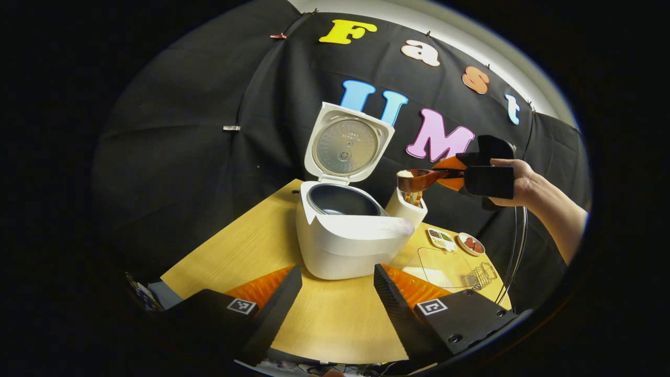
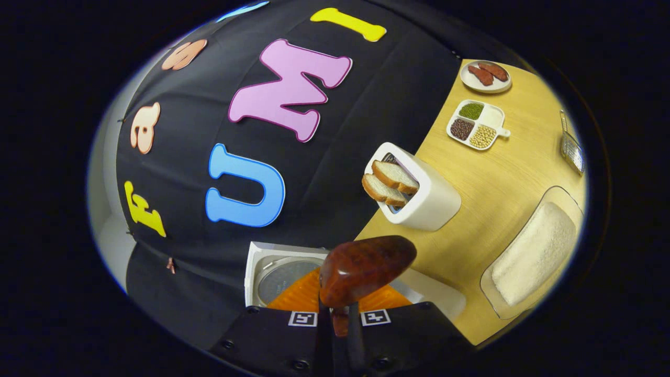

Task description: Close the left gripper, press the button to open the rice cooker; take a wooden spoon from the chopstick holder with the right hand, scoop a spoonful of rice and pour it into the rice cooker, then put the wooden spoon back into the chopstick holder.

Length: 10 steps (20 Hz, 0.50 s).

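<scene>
The white rice cooker (image 1: pixel 350 238) stands on the wooden table with its lid (image 1: pixel 346 144) raised and the dark inner pot bare. My left gripper (image 1: pixel 338 273) hangs open just in front of it, holding nothing. A hand holds my right gripper (image 1: pixel 449 174) up to the right of the cooker, shut on the handle of a wooden spoon (image 1: pixel 416 179) heaped with white rice, level with the lid's hinge. In the right gripper view the spoon's bowl (image 2: pixel 366 267) sticks out from my right gripper (image 2: pixel 339 314), above the cooker lid (image 2: pixel 280 277). A clear tray of rice (image 2: pixel 534 251) lies on the table.
A white box with bread slices (image 2: pixel 419 193) stands right behind the cooker, under the spoon (image 1: pixel 411 207). Farther right are a divided dish of beans (image 2: pixel 476 124), a small plate of reddish pieces (image 2: pixel 485 76) and a wire basket (image 2: pixel 571 149). The table edge (image 1: pixel 335 356) runs close below my left gripper.
</scene>
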Available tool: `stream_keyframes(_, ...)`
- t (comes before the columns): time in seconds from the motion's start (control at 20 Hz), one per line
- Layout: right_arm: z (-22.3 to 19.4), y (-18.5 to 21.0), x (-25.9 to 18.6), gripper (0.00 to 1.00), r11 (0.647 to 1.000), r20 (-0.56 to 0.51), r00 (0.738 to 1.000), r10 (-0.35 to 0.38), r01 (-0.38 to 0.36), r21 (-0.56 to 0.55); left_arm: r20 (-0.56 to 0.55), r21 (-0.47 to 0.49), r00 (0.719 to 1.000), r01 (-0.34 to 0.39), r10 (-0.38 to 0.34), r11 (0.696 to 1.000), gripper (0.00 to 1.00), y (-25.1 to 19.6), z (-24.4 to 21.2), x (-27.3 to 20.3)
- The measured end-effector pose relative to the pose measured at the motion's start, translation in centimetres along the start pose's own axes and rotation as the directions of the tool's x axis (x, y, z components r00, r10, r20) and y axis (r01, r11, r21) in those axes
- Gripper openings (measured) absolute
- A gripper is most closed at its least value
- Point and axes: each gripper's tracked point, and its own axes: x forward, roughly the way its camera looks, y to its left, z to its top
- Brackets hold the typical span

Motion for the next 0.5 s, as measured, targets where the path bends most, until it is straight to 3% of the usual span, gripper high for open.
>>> stream_keyframes(0.25,-3.5,2.7,3.3,0.15,0.984,-0.019,1.0,0.025,-0.028,-0.178,-0.006,0.0,1.0,-0.023,0.023,1.0,0.95,1.5,0.4,0.4)
stream_keyframes(0.5,-6.2,5.1,6.0,0.15,0.921,0.018,0.999,0.045,-0.034,-0.387,0.005,0.002,0.999,-0.043,0.043,0.999,0.95,2.9,1.4,0.6)
